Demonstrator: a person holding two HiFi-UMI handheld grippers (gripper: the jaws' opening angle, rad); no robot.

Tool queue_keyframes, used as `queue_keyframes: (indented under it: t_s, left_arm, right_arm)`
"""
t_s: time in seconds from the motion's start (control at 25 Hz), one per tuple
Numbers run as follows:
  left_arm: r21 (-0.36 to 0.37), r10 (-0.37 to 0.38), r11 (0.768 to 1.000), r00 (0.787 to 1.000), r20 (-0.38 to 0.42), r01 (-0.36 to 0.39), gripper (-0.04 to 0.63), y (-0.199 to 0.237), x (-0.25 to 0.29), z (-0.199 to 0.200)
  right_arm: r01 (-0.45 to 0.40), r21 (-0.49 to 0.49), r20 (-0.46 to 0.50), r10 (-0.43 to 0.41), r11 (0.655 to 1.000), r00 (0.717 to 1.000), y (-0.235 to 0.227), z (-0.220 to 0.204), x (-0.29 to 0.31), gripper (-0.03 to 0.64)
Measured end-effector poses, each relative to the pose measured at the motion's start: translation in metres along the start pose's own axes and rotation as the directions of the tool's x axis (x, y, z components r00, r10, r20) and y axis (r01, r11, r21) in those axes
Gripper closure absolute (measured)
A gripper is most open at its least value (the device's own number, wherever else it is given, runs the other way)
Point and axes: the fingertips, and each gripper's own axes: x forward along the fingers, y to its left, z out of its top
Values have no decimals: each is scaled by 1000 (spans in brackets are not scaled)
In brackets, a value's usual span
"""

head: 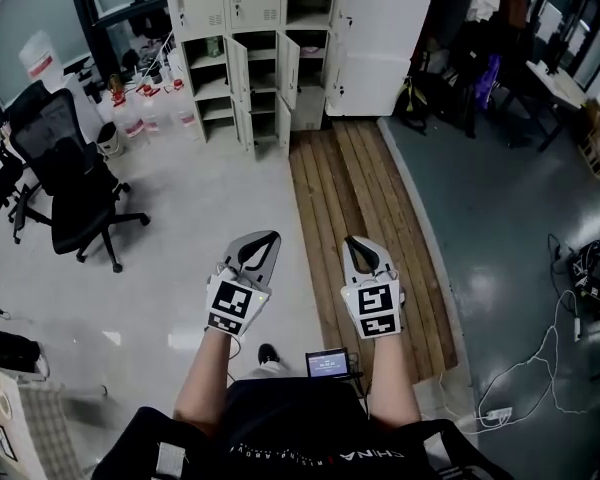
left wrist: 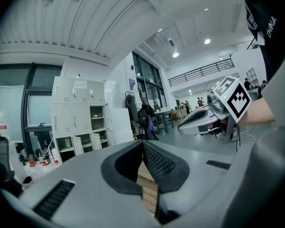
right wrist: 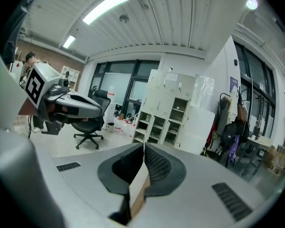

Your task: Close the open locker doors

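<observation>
Workshop floor, open lockers beyond

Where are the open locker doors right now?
Head view, top centre: the open locker doors stand in the lower rows, beyond the wooden floor strip, left of the white cabinet.
</observation>
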Motion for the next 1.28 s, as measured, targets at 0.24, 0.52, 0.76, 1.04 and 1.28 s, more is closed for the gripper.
queue_keyframes:
  t_s: [0.24,0.52,0.76,1.04,1.28]
  left_arm:
    - [-9,-24,1000,1000,-9,24,575,72,11,-16]
    - [-27,-43,999,999,-14,43,575,112,24,-35]
    - [-77,-65,995,998,-18,63,575,131,40,-45]
    - [-72,-41,997,998,-55,37,575,164,90,-67]
    - [-42,-10,999,998,-67,7,575,206,168,-53]
  right_arm:
    - [25,2,-25,-25,1000,999,18,26,62,581]
    - [39,5,-43,-39,999,998,27,34,104,581]
    - [33,12,-64,-32,999,997,25,35,134,581]
    - [-11,2,-57,11,1000,998,1,32,205,581]
    - [-58,-12,-20,57,998,998,-52,52,282,581]
